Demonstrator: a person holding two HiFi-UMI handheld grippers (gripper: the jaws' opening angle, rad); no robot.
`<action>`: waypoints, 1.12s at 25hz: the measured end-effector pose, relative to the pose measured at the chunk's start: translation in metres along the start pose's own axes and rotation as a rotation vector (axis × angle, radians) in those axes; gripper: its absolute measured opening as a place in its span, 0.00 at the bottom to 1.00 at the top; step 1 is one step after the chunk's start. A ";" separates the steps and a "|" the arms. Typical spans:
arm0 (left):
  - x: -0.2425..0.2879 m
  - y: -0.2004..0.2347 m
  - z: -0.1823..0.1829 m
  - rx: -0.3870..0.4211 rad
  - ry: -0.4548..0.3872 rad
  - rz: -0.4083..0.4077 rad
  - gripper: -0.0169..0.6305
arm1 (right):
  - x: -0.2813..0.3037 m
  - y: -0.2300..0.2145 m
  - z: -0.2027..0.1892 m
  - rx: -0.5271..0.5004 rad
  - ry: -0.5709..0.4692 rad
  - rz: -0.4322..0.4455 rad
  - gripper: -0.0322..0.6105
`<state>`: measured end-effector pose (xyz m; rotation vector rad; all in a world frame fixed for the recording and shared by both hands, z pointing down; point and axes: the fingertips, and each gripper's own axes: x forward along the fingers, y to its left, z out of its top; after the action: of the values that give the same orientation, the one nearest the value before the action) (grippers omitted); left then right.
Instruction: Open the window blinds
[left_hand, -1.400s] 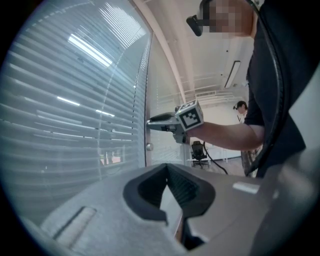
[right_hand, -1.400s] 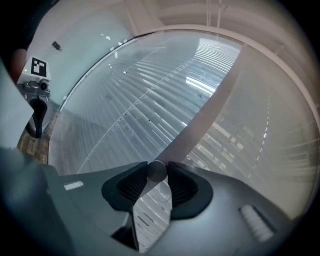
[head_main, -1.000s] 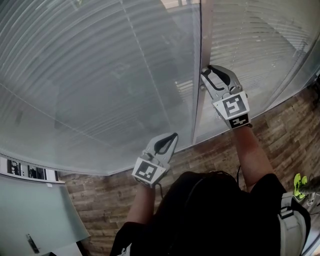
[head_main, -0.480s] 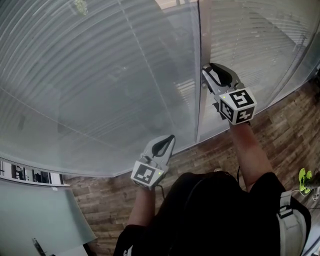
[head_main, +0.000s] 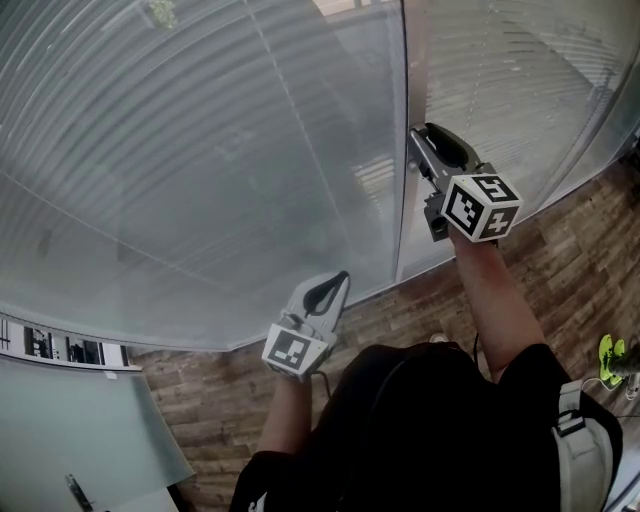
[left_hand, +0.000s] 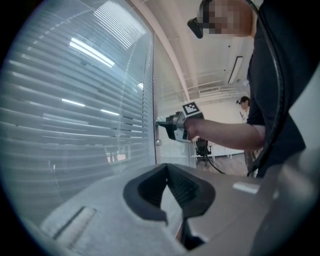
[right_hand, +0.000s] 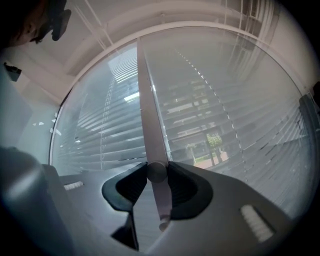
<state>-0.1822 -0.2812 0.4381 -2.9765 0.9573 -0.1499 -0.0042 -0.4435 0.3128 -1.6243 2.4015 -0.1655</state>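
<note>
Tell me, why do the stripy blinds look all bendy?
Head view: the wide-angle lens bows the white slatted window blinds into arcs. Left gripper view: they curve too, bright streaks glare across them, and the corners go black. Right gripper view: the same round, dark-edged picture.

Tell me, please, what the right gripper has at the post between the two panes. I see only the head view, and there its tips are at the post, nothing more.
Observer: The right gripper view shows it. A small round knob stands out from the post, and the right gripper has its two pads pressed on the sides of this knob.
Operator: Good. Does the left gripper hold anything? From above I see only its back.
Observer: No. In the left gripper view the left gripper has its jaws together at the tips, with nothing between them.
</note>
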 end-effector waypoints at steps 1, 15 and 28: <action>0.001 -0.001 0.000 -0.001 0.000 -0.002 0.03 | 0.000 0.000 0.000 0.007 -0.004 -0.004 0.26; 0.018 -0.009 0.000 0.015 -0.048 -0.024 0.03 | 0.001 0.001 -0.002 -0.065 0.017 0.000 0.26; 0.038 -0.020 0.000 -0.001 -0.050 -0.065 0.03 | -0.007 0.000 -0.005 -0.193 0.062 0.056 0.36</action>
<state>-0.1398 -0.2869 0.4420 -2.9985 0.8562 -0.0757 -0.0032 -0.4373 0.3187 -1.6517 2.5768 0.0269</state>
